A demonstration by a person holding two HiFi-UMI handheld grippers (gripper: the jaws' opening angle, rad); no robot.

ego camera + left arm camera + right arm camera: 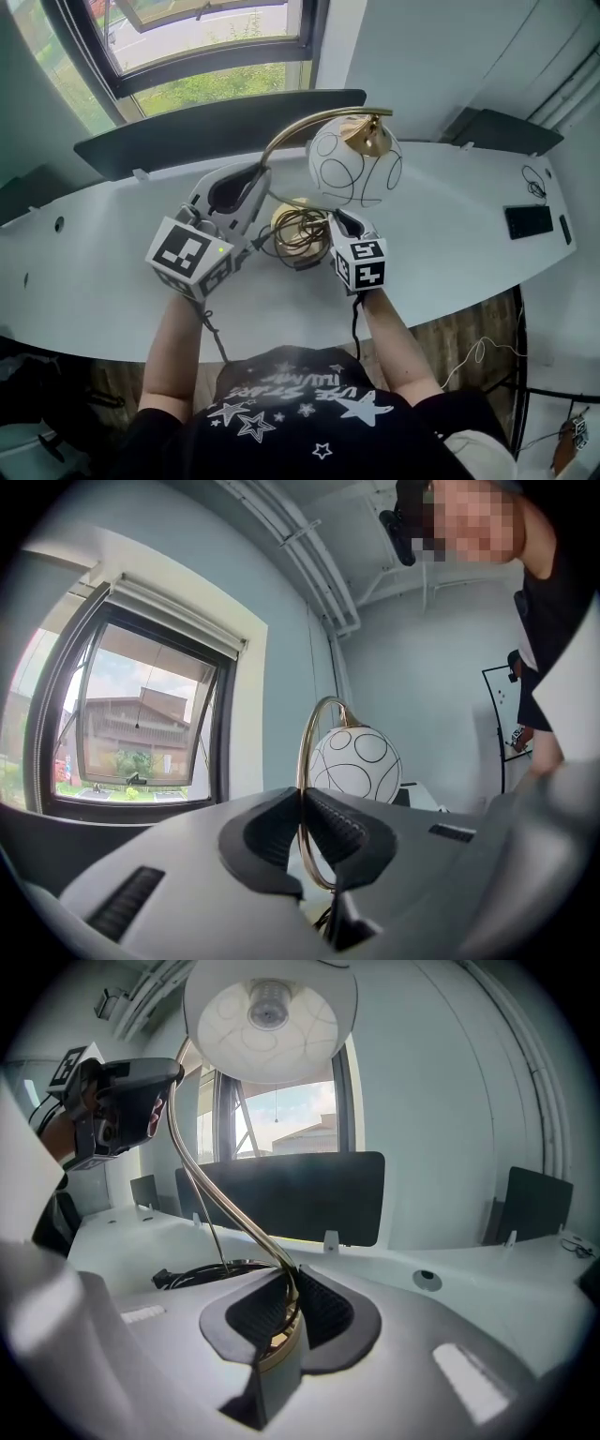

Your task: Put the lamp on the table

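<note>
Lamp (354, 161) over white table (450, 244), left gripper (255, 180) clamped on its curved brass arm (302, 761), right gripper (336, 221) clamped on the brass base (298, 225), base half hidden by jaws and cord (277, 246), table contact unclear

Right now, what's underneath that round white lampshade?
Its brass base, a black cord coiled on it, over the white table. The right gripper, clamping the lamp there, covers part of the base.

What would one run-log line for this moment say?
left gripper: shut on lamp stem | right gripper: shut on lamp at base | table: under lamp
</note>
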